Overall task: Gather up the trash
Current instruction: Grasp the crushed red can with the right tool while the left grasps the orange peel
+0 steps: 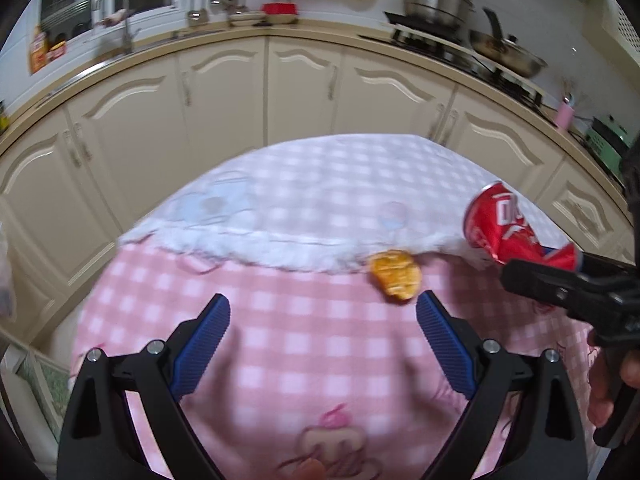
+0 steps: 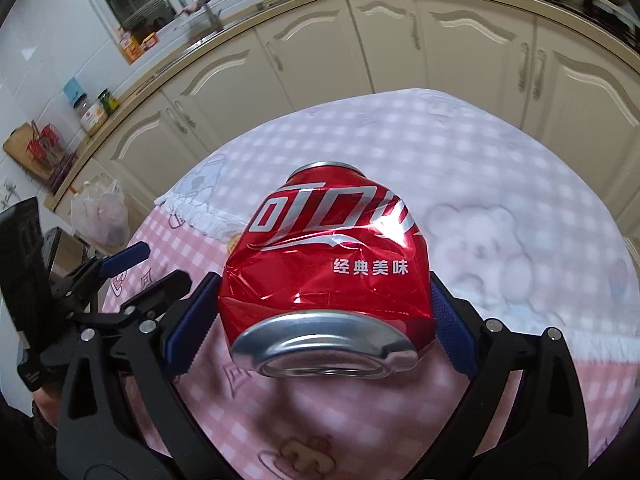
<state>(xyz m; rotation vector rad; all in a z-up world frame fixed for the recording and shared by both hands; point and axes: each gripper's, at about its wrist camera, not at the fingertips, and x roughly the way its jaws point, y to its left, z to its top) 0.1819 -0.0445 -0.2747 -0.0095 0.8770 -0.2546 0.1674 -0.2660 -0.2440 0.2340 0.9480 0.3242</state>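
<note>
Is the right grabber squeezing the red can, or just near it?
Touching. In the right wrist view, both blue fingers of the right gripper press against the sides of the crushed red can, holding it above the pink checked cloth.

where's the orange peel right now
In the left wrist view, the orange peel lies on the pink checked cloth, just ahead of the open left tool's right finger, left of the crushed red can.
</note>
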